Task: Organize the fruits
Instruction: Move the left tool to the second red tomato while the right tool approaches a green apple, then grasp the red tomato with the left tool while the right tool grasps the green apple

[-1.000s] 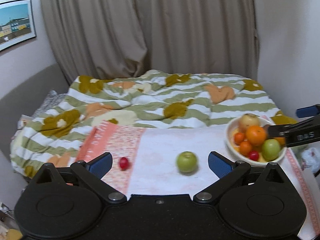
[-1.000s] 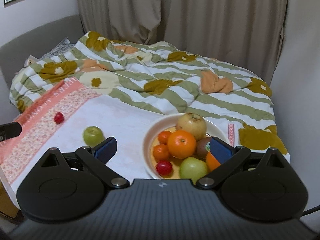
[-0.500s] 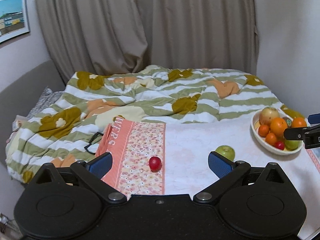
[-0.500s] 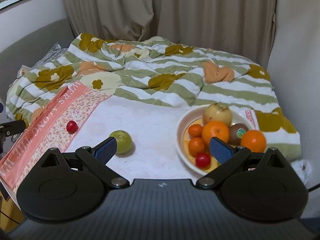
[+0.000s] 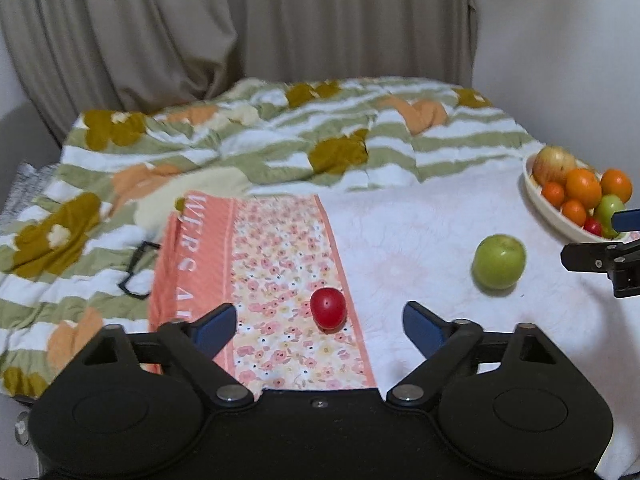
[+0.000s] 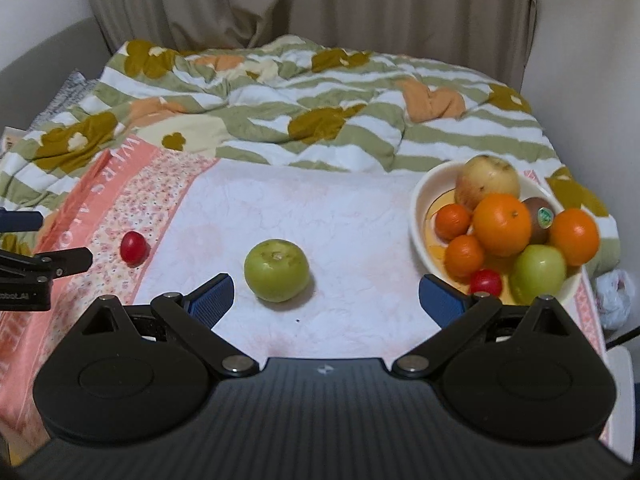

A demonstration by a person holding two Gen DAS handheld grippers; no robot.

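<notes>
Since a second ago both my grippers have dropped closer to the cloth. My left gripper (image 5: 318, 326) has just been narrowing its jaws, yet they remain released, with one small red fruit (image 5: 328, 307) just ahead between the fingertips, untouched. My right gripper (image 6: 326, 294) gapes empty, one loose green apple (image 6: 277, 270) just ahead of its left finger. Beyond its right finger, one bowl (image 6: 420, 204) holds nine fruits.
</notes>
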